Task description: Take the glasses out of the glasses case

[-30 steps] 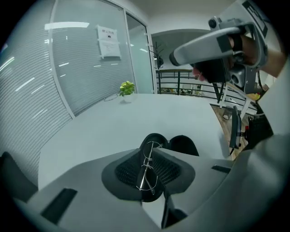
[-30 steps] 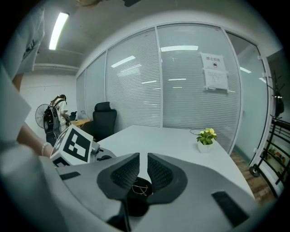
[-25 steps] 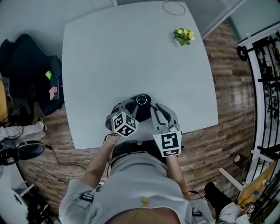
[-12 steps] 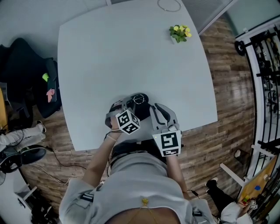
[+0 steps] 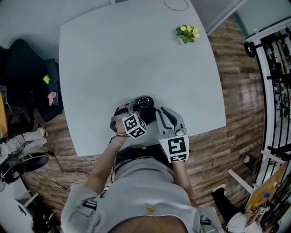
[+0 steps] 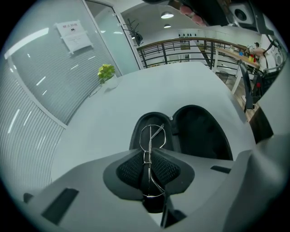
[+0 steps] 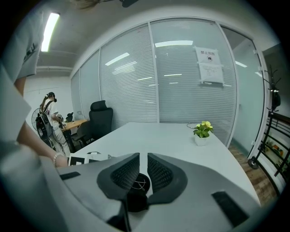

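A black glasses case (image 6: 199, 131) lies open near the table's front edge, both halves facing up; it also shows in the head view (image 5: 146, 105). Thin wire-frame glasses (image 6: 152, 133) stick out over the case's left half. My left gripper (image 6: 151, 156) is shut on their frame, and in the head view my left gripper (image 5: 132, 108) sits at the case's left side. My right gripper (image 5: 166, 113) rests just right of the case. In the right gripper view, my right gripper (image 7: 144, 165) has its jaws almost together with nothing between them.
A small potted plant (image 5: 187, 33) with yellow flowers stands at the table's (image 5: 136, 54) far right. A thin cable ring (image 5: 175, 4) lies at the far edge. A black office chair (image 5: 22, 77) with clothes stands left of the table. Railing and racks line the right.
My left gripper has edged slightly right and forward toward the case, staying shut on the glasses. The right gripper has not moved.
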The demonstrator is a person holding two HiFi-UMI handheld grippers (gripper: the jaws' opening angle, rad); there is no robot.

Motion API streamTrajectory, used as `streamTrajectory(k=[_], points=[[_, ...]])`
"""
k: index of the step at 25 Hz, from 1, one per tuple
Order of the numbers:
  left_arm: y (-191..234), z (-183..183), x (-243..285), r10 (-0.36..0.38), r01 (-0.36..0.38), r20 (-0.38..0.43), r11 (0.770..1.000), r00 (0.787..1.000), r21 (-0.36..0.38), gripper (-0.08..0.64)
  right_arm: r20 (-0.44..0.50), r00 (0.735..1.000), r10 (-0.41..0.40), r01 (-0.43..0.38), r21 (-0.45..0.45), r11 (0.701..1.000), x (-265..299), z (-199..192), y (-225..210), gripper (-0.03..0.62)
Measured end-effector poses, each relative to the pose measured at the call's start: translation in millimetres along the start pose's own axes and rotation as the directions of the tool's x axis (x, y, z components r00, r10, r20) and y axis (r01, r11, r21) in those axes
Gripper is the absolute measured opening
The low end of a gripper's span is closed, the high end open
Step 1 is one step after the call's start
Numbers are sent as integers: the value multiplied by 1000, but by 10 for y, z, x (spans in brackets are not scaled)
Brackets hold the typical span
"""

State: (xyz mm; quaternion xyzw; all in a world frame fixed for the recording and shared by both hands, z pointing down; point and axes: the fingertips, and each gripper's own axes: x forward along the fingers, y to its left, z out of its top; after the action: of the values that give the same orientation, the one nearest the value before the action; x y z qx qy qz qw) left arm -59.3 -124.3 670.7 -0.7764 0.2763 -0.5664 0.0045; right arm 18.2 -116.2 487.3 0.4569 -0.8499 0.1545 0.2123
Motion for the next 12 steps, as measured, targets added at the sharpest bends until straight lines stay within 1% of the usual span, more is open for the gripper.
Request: streamTrajectory(k=[2,6,8,12], points=[[7,-4,20,3,-3,-10,1000,1000,6,80,1,1000,2,-2,2,1000,7,4,-4,61],[-3,-7,41,1,0,-37,999,999,41,80,2,1000,2,-2,11,1000,-1,-1,-17,61],[-13,2,32,-19,21,-46,999,999,50,80,1,1000,2,-2,13,1000,-4,-13,-29,61],[-29,-6,1,-62,64,-61,997,996,31,81,1,1000,0,0,21,1000,1,-29,-56,61]])
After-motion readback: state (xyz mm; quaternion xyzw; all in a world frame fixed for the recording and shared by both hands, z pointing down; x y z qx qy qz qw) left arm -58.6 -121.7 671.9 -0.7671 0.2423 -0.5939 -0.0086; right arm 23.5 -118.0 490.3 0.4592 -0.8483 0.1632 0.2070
